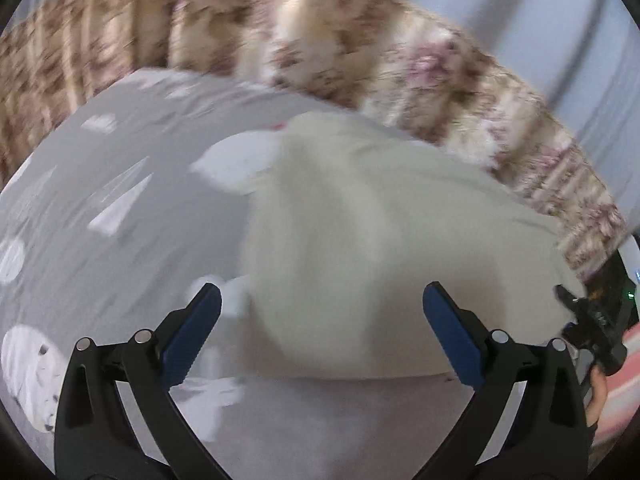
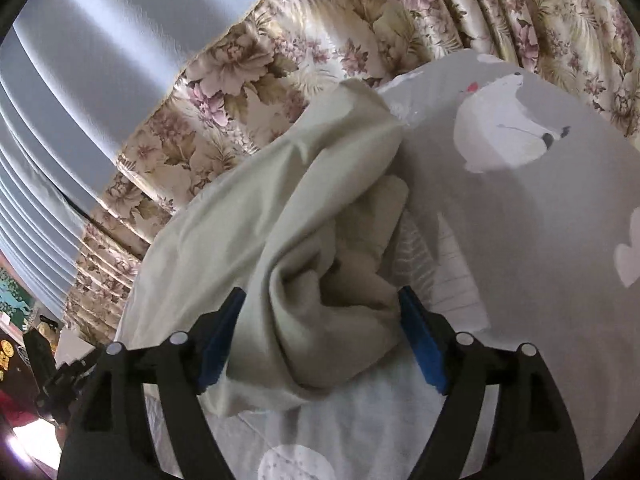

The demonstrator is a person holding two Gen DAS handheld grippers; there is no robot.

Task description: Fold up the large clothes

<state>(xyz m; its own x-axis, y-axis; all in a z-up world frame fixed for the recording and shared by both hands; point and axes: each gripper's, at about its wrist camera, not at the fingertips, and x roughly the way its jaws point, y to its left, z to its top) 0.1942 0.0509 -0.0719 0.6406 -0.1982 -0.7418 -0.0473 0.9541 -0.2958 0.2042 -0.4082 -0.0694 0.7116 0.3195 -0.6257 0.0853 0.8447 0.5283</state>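
Right now, through my left wrist camera, my left claw (image 1: 322, 340) stands spread wide and released, its blue pads clear of the pale cream cotton garment (image 1: 380, 248) that lies in a soft mound on the grey bedsheet printed with white shapes (image 1: 100, 152). The garment sits toward the far edge of the bed, close against the floral beige-and-pink curtain (image 1: 400, 52). This view is smeared, so finer folds are lost. At the right edge I glimpse my other tool with fingers of a hand (image 1: 598, 396) on it.

Through my right wrist camera, my right claw (image 2: 320, 340) is parted too, with a bunched twist of the same cream garment (image 2: 256, 232) lying between the pads; the cloth looks slack rather than pinched, so I judge it let go.

I take this as the laying-down step between folds. Next I need to find two clean edges or corners, grip them, and spread the cloth flat.
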